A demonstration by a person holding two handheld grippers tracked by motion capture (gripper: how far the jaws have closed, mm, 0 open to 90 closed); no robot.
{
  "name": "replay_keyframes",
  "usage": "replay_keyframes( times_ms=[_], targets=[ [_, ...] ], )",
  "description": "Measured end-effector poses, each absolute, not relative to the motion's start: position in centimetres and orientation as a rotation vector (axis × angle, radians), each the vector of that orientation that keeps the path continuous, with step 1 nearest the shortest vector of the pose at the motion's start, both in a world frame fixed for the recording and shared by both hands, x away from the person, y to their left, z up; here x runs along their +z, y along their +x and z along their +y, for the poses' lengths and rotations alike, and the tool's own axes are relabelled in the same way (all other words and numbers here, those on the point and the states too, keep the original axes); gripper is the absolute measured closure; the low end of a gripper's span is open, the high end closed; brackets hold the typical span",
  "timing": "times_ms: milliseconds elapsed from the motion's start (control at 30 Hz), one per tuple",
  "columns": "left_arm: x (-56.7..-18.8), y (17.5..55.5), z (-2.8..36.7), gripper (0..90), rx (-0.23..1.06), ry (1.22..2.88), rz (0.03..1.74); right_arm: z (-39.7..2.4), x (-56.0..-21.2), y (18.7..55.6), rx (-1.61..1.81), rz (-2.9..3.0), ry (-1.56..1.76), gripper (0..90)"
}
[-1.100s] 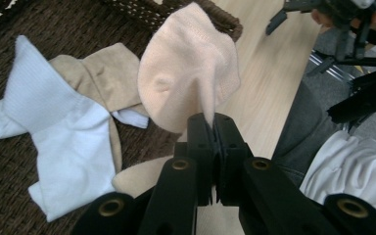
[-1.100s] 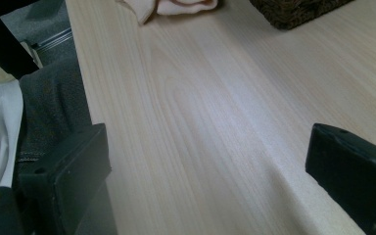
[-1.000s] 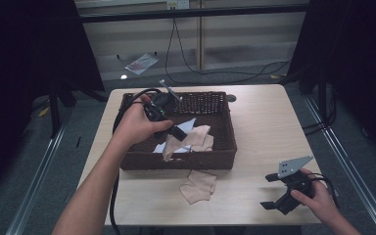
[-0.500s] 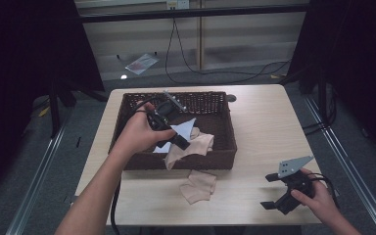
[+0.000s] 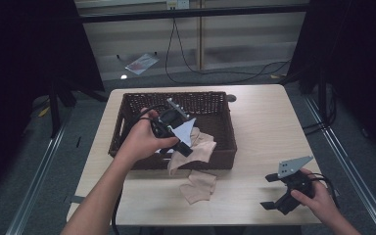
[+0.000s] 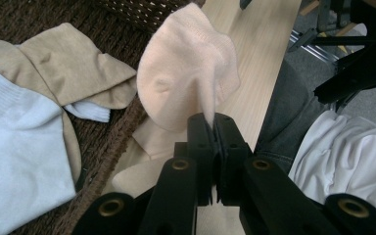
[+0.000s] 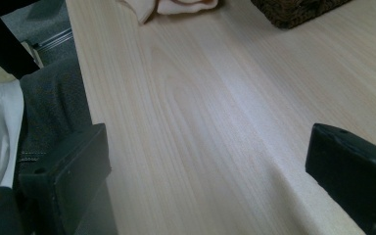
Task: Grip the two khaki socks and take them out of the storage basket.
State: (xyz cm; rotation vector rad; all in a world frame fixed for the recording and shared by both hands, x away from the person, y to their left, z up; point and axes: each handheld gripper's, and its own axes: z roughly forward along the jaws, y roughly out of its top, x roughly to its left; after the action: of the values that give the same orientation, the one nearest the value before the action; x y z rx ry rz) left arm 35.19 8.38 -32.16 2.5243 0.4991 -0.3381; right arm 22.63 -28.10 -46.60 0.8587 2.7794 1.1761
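Observation:
My left gripper (image 6: 214, 122) is shut on a pale peach sock (image 6: 191, 78), pinching a fold of it. In the high view that left gripper (image 5: 185, 150) hangs over the front right part of the brown wicker basket (image 5: 127, 147), and the held sock (image 5: 203, 144) drapes across the basket's front wall. A second beige sock (image 5: 198, 186) lies on the table just in front of the basket. My right gripper (image 5: 274, 192) rests near the table's front right edge, open, its jaws wide apart over bare wood (image 7: 205, 166).
Inside the basket lie a tan sock (image 6: 58, 63) and a white sock (image 6: 19, 161). The light wooden table (image 5: 264, 132) has bare room to the right of the basket. The person's lap and white shirt (image 6: 352, 156) sit past the table's near edge.
The left hand has carried the held sock down and toward the basket's front right wall. The right gripper has stayed where it was.

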Motion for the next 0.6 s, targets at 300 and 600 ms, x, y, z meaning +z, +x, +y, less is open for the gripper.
replay_keyframes(
  times_ms=[300,600],
  targets=[
    [-33.1,34.7,8.1,87.0,-0.356,2.538,0.473,-28.1,-46.6,22.6,1.18,2.778,0.859,2.7],
    [-34.4,34.1,7.7,86.9,-0.361,2.549,0.462,-28.1,-46.6,22.6,1.179,2.778,0.858,2.7]
  ],
)
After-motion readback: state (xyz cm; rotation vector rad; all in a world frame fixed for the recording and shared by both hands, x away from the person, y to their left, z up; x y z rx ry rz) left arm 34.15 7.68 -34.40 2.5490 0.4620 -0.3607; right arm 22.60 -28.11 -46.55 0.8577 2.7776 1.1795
